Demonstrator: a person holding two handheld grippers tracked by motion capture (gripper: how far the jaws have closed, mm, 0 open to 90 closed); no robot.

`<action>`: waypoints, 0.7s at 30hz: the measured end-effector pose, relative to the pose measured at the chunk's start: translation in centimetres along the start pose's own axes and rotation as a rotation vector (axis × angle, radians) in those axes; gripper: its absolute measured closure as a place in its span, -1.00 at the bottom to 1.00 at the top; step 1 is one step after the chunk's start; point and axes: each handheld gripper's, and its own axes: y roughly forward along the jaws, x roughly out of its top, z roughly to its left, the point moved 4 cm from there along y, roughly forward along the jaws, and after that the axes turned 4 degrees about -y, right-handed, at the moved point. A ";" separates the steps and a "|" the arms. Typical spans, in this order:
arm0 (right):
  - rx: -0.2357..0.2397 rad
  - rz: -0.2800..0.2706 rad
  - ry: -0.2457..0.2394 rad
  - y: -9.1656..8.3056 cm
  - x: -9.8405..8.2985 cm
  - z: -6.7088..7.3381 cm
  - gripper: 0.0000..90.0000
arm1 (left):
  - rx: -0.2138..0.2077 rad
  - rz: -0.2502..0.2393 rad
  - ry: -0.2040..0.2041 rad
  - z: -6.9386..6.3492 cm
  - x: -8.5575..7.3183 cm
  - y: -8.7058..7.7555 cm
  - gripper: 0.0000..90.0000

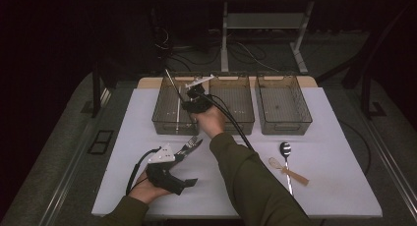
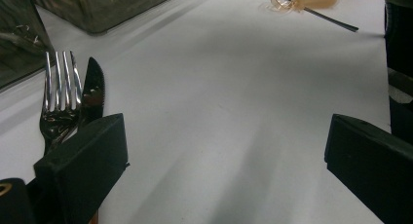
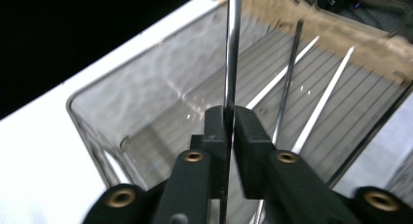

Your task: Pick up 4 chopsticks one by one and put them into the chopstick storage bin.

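Upright, a thin metal rod point(image 3: 230, 53) stands pinched in the right gripper point(image 3: 230, 131) above the leftmost bin point(image 3: 122, 102).

1. Room dark; far wall black, light falls on the table point(image 1: 339, 137) alone.
2. Table topped in white, set on grey carpet point(image 1: 59, 152).
3. Behind it a white desk frame point(image 1: 265, 22), legs splayed on the floor.
4. Loose cables point(image 1: 196, 51) lie tangled beneath that frame.
5. Floor vent point(image 1: 101, 141) at left, beside a metal rail point(image 1: 66, 186).
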 end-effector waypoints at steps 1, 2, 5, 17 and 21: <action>-0.011 0.001 -0.007 -0.1 0.0 0.0 0.63 | 0.000 0.000 0.000 0.0 0.0 0.0 -0.99; -0.020 0.004 -0.014 -0.2 0.0 0.0 0.57 | 0.000 0.000 0.000 0.0 0.0 0.0 -0.99; -0.017 -0.002 -0.010 -0.8 0.1 -0.2 0.45 | 0.000 0.000 -0.002 0.0 0.0 0.0 -0.99; 0.055 -0.034 -0.019 -4.7 -0.8 -1.0 0.12 | 0.006 0.007 0.006 0.0 -0.1 0.0 -0.99; 0.076 -0.036 -0.050 -6.1 -1.4 -1.2 0.05 | 0.009 0.008 0.007 0.1 -0.1 0.0 -0.99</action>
